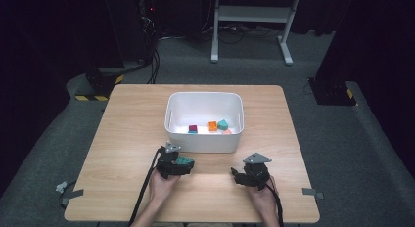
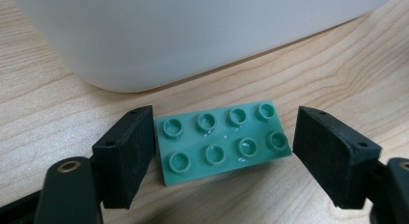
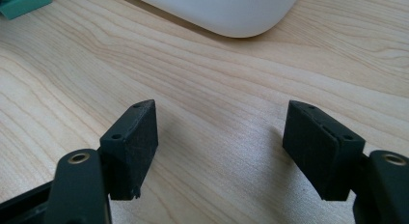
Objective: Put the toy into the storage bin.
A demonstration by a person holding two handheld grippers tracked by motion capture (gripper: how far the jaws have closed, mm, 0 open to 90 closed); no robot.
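Item: green eight-stud building brick [image 2: 223, 141], lying flat on the wooden table [image 1: 122, 139], studs up, just in front of the white plastic bin [image 1: 203, 141]. Position: between the jaws of the left gripper [image 2: 222, 154]; jaws apart, one pad at or almost against the brick's short end, the other standing clear of the opposite end, so nothing is clamped. In the high view the brick [image 1: 183, 161] sits at the gripper's tip.

Right gripper [image 3: 219, 147]: jaws wide apart over bare wood, holding nothing.

Obscured: in the left gripper view the bin's upper part is cut off. Small blocks inside the bin, maroon [image 1: 193, 128], orange [image 1: 212, 125] and teal [image 1: 223, 124], are too small to detail.

Clearance: bin wall close behind the brick; open table toward the person's side and between the grippers.
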